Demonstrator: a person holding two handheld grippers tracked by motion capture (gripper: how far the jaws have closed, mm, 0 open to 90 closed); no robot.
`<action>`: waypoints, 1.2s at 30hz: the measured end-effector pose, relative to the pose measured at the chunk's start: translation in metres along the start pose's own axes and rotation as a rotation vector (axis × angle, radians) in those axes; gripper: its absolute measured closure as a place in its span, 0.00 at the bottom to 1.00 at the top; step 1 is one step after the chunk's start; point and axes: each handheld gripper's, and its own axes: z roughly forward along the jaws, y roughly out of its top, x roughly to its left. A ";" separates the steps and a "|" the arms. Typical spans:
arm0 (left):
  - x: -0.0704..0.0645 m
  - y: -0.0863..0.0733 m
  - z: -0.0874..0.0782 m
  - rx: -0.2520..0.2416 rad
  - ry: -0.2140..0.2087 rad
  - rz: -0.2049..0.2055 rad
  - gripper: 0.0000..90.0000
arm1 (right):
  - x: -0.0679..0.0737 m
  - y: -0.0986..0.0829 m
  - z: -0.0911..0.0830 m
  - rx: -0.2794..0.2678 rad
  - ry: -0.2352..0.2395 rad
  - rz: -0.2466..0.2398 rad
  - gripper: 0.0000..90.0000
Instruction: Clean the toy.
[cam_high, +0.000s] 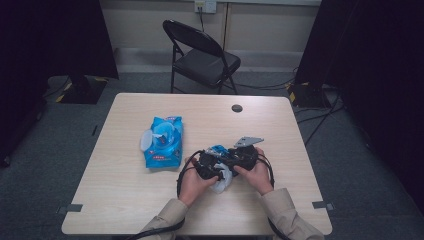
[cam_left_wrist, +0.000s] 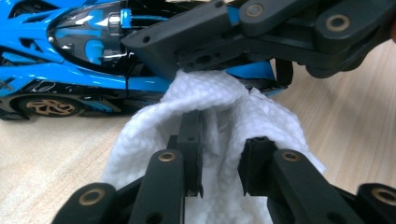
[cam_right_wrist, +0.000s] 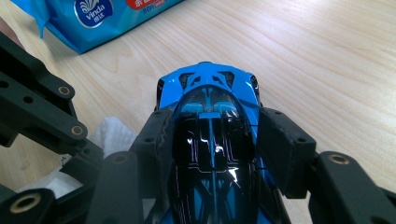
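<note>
Gripping a blue and black toy sports car (cam_right_wrist: 212, 140) across its body, the right tongs (cam_right_wrist: 212, 154) press one jaw to each flank, nose pointing away along the counter (cam_right_wrist: 327, 60); in the high view the person's right hand (cam_high: 258, 173) wraps the right tongs from the near side, forearm angling in from the bottom edge; the left hand (cam_high: 192, 182) mirrors it, both wrists turned inward so the two tools meet just in front of the person, near the counter's front middle; the left tongs (cam_left_wrist: 219, 158) stand narrowly parted with a white wet wipe (cam_left_wrist: 210, 126) bunched between and around the jaws, pinched there, its upper fold touching the car's side just below the right tool's jaw; the car rests on its wheels on the wood; a blue Vinda wet-wipe pack (cam_high: 163, 141) lies well to the left, its lid flipped open; a black folding chair (cam_high: 200, 55) stands beyond the far edge.
</note>
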 end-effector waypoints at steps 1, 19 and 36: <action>0.000 0.000 0.000 0.001 -0.001 0.001 0.82 | 0.000 0.000 0.000 -0.001 0.000 0.000 0.52; 0.012 0.008 -0.005 0.036 0.096 -0.021 0.97 | 0.000 -0.001 0.000 -0.003 0.001 -0.004 0.53; 0.027 0.011 -0.012 0.048 0.122 -0.057 0.97 | -0.001 -0.001 0.000 -0.007 0.005 -0.005 0.53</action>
